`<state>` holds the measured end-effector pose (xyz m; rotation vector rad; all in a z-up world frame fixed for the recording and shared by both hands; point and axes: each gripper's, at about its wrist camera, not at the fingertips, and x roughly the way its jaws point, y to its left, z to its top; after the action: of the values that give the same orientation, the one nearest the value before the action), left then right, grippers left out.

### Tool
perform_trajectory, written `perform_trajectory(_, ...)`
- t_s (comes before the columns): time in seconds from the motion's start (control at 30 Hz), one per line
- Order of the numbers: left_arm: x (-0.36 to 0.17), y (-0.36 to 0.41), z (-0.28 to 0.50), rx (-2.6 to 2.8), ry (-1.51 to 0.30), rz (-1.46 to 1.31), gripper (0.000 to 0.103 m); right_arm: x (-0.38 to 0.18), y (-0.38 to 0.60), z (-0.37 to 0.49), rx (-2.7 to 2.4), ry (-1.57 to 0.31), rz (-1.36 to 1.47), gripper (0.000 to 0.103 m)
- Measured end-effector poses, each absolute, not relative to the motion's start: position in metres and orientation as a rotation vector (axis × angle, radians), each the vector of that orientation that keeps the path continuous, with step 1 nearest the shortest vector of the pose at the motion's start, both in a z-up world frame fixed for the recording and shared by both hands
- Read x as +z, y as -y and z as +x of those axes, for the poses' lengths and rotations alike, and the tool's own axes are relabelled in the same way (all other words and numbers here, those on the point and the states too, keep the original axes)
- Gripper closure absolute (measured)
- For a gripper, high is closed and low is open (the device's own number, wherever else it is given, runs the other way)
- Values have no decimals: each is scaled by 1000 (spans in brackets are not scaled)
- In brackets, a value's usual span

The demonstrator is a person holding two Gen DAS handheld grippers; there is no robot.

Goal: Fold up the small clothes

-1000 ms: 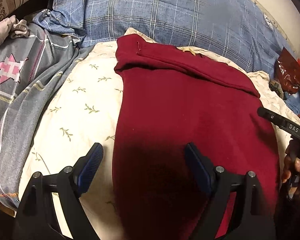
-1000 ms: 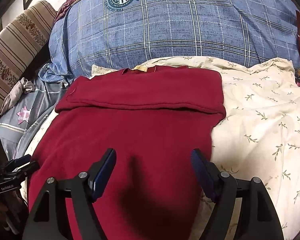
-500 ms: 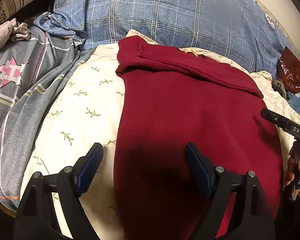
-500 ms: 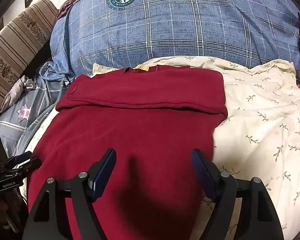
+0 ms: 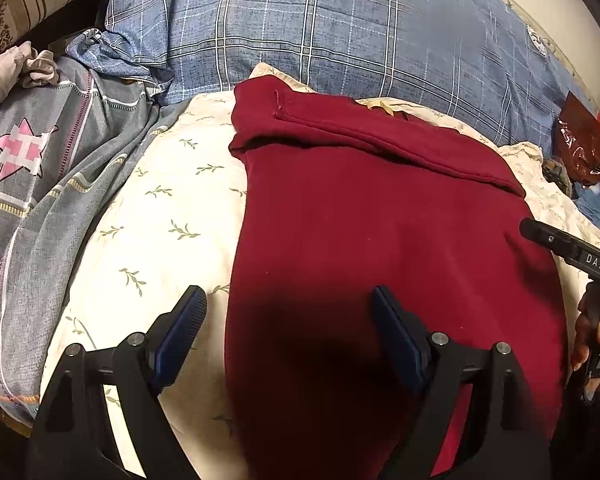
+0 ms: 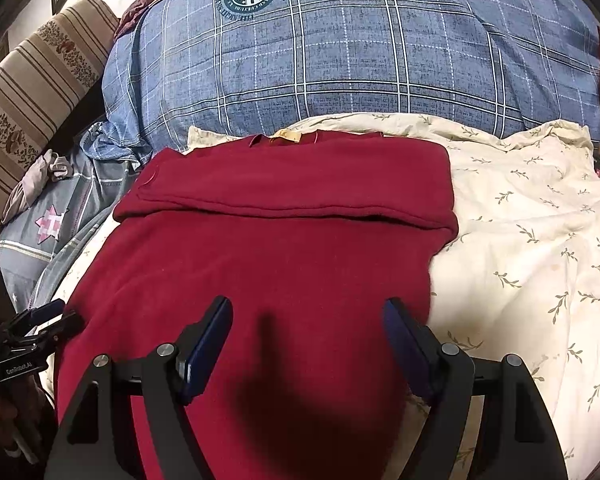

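Note:
A dark red garment [image 5: 372, 232] lies flat on a cream leaf-print sheet [image 5: 160, 216], its far part folded over into a band [image 6: 292, 184]. My left gripper [image 5: 288, 320] is open and empty, just above the garment's left edge near its near end. My right gripper [image 6: 308, 328] is open and empty over the garment's near right part [image 6: 260, 272]. Each gripper shows at the edge of the other's view: the right one [image 5: 572, 256], the left one [image 6: 28, 344].
A big blue plaid pillow [image 6: 360, 56] lies behind the garment. A grey star-print cloth [image 5: 32, 168] lies at the left. A striped sofa arm [image 6: 32, 80] is at the far left. A red shiny bag [image 5: 584, 148] sits at the right.
Both grippers have drifted slightly back and lower over the garment. The garment has not moved. Both stay open.

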<state>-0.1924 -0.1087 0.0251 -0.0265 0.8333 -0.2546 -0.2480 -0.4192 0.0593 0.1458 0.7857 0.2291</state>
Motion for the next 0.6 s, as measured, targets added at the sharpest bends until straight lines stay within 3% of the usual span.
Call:
perform_trajectory(0.47, 26, 103, -204, -257, -843, -24, 19, 76, 408, -270, 272, -799, 116, 24)
perform_trajectory(0.6, 29, 101, -213, -279, -842, -35, 19, 89, 410, -285, 288, -785, 127, 19)
